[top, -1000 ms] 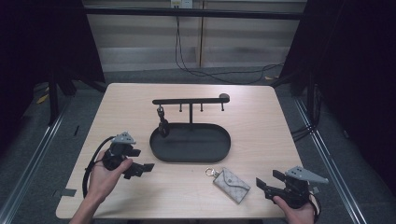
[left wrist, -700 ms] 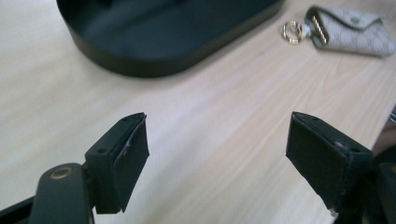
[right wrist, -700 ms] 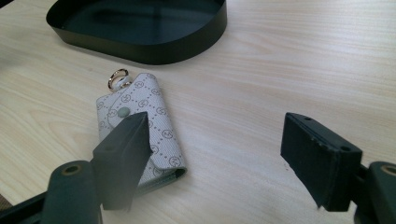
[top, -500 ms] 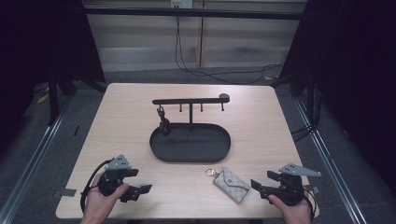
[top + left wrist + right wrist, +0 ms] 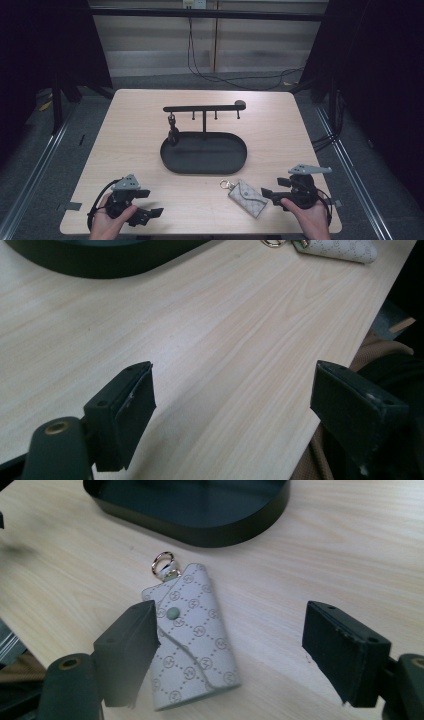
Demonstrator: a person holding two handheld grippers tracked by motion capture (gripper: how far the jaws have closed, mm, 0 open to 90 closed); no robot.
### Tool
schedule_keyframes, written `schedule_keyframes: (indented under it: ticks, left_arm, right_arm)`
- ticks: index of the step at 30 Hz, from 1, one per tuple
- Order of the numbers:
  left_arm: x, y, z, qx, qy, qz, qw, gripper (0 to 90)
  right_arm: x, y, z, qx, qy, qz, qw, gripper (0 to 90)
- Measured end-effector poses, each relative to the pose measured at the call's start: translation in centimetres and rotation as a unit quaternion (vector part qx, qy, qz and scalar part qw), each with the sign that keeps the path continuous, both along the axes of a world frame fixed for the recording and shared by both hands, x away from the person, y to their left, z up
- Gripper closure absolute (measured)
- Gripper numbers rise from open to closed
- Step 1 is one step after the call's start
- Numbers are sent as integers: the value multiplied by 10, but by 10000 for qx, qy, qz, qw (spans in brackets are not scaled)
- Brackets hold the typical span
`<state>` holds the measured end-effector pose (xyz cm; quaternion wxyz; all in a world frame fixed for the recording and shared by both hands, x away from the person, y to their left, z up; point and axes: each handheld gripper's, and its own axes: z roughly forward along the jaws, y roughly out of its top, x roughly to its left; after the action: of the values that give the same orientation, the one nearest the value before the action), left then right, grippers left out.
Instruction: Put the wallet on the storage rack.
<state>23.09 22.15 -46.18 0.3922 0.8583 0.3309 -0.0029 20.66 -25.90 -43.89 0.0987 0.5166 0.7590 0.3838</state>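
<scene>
At the near left corner of the pale wooden table point(image 5: 130, 135), the left gripper point(image 5: 146, 202) rests in the person's left hand point(image 5: 111, 222), its jaws spread wide with nothing between them; in the left gripper view one jaw hangs past the table's near edge, above tan cloth. A black cable loops from it beside the hand. The wood ahead of it is bare all the way to the tray.

At the middle stands a black oval tray point(image 5: 203, 152) with a low rim, and from its back rises a post carrying a black crossbar point(image 5: 202, 108) with short pegs hanging under it. A small dark item point(image 5: 173, 134) stands at the tray's left end; what it is cannot be told. Open wood runs all round the tray.

Just in front of the tray's right half lies a light grey key pouch point(image 5: 192, 632), flat on the table and slanted, with a gold ring point(image 5: 162, 563) at the end toward the tray. It has a flap closed by a round snap and a repeated monogram print in a diamond grid; the letters are too small to read.

The right gripper point(image 5: 267, 194), held in the right hand point(image 5: 307, 215) near the right front edge, has its jaws wide apart, with the pouch's near end lying between them, untouched
</scene>
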Motion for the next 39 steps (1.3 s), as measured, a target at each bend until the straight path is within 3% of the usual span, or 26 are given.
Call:
schedule_keyframes:
  ticks: [6, 8, 11, 13, 17, 18, 19, 22, 24, 37, 39]
  left_arm:
    - [-1, 8, -3, -51, -106, 49, 9999, 181]
    - [1, 9, -6, -243, -30, -45, 9997, 181]
    - [3, 8, -6, -123, -159, 3, 9998, 186]
    - [4, 8, -7, -127, -86, -13, 9999, 186]
    - [3, 8, -6, -71, -180, 87, 9998, 186]
    - [3, 9, -6, -101, -212, 135, 9996, 186]
    - [4, 10, -5, -139, -185, 180, 9996, 186]
    - [6, 13, -7, -148, -103, 300, 9994, 186]
    - [6, 15, -6, -172, -107, 331, 9992, 186]
    - [6, 15, -7, -134, -58, 326, 9994, 186]
    - [6, 14, -8, -116, -76, 335, 9993, 186]
  right_arm:
    - [13, 18, -2, -258, 480, 423, 9976, 256]
    - [15, 20, -3, -318, 501, 480, 9971, 258]
    - [18, 28, -2, -486, 455, 572, 9961, 294]
    - [21, 31, -4, -550, 506, 632, 9952, 307]
    - [31, 37, -7, -701, 907, 820, 9900, 328]
    - [31, 37, -7, -701, 907, 820, 9900, 328]
    - [34, 38, -7, -749, 1039, 912, 9876, 329]
    - [36, 40, -6, -762, 1194, 902, 9858, 325]
    - [39, 43, -8, -783, 1395, 955, 9825, 311]
    - [54, 63, -16, -1104, 1933, 1292, 9663, 267]
    - [56, 67, -20, -1252, 2004, 1319, 9627, 268]
